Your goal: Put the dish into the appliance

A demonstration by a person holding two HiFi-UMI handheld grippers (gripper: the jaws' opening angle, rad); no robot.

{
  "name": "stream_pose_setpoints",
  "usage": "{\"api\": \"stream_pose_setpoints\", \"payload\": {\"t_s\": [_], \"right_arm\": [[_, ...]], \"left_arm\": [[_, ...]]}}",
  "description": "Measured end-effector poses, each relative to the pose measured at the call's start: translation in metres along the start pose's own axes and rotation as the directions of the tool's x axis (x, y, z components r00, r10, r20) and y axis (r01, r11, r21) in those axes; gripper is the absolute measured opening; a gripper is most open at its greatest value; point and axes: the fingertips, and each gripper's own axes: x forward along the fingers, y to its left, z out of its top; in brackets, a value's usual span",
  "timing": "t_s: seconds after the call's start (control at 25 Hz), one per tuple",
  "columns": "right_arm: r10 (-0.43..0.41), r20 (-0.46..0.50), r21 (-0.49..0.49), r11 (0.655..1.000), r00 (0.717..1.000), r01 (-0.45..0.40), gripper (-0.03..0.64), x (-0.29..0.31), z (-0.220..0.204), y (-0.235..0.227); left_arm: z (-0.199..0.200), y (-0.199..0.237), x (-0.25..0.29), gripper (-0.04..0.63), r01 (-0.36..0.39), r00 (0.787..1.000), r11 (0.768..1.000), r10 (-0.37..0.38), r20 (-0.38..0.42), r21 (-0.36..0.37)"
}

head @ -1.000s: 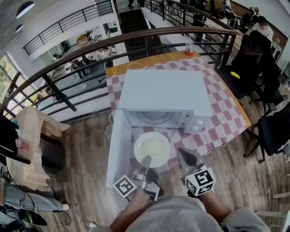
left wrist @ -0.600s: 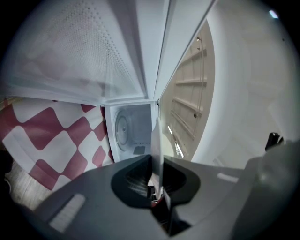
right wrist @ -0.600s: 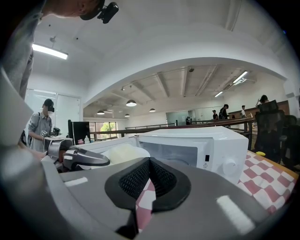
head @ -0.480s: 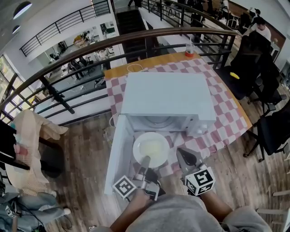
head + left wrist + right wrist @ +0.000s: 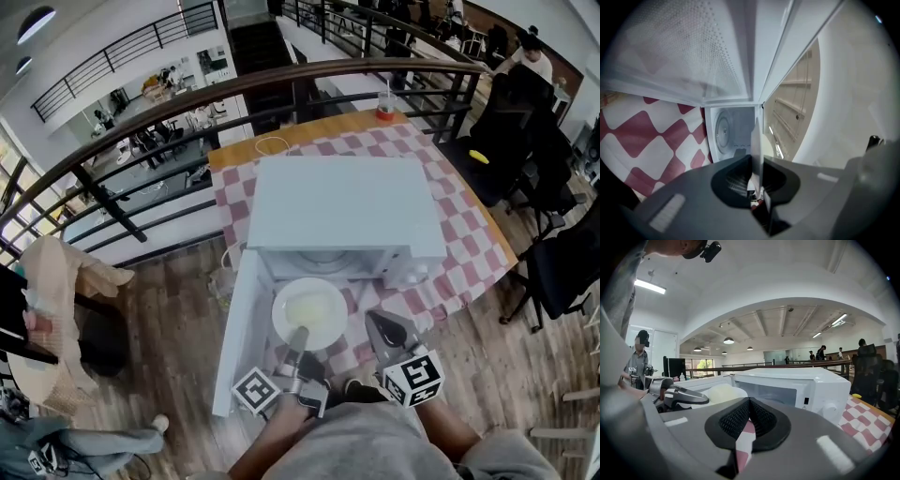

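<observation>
In the lower middle of the head view, the left gripper (image 5: 300,336) is closed on the near rim of a white plate (image 5: 309,307) and holds it about level. In the left gripper view the rim of the plate stands as a thin white edge pinched between the two jaws. The plate is just in front of the open mouth of the white microwave (image 5: 342,202), and its far rim is close to the lower edge of the opening. It is not possible to tell if this rim is already inside. The microwave door (image 5: 240,328) is swung open toward the lower left of the frame. The right gripper (image 5: 378,322) is just to the right of the plate, apart from it. Its jaws are together with nothing between them. The microwave stands on a table with a red and white checkered cloth (image 5: 469,234).
</observation>
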Motion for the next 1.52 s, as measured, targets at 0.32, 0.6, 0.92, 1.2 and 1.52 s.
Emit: {"api": "stream_pose_setpoints", "payload": {"t_s": [0.32,0.6,0.92,1.2,1.52], "right_arm": [[0.025,0.004,0.008,1.000,1.000,-0.025,-0.001,0.014,0.006,-0.020],[0.102,0.012,0.010,0.995,0.995,-0.102,-0.001,0.037,0.012,-0.030],[0.165,0.027,0.002,0.986,0.986,-0.165,-0.001,0.065,0.018,-0.039],[0.194,0.052,0.013,0.981,0.980,-0.195,-0.001,0.080,0.034,-0.046],[0.226,0.058,0.014,0.974,0.972,-0.227,-0.001,0.085,0.042,-0.047]], "left_arm": [[-0.001,0.000,0.029,0.028,-0.003,1.000,1.000,0.003,0.008,0.010],[0.002,0.008,0.064,0.028,-0.021,0.999,1.000,0.021,0.034,-0.002],[0.020,0.044,0.098,0.028,-0.085,0.995,0.996,0.084,0.059,0.014],[0.029,0.075,0.133,0.028,-0.123,0.991,0.992,0.124,0.059,-0.021],[0.051,0.099,0.187,0.028,-0.138,0.986,0.989,0.141,0.082,-0.051]]}}
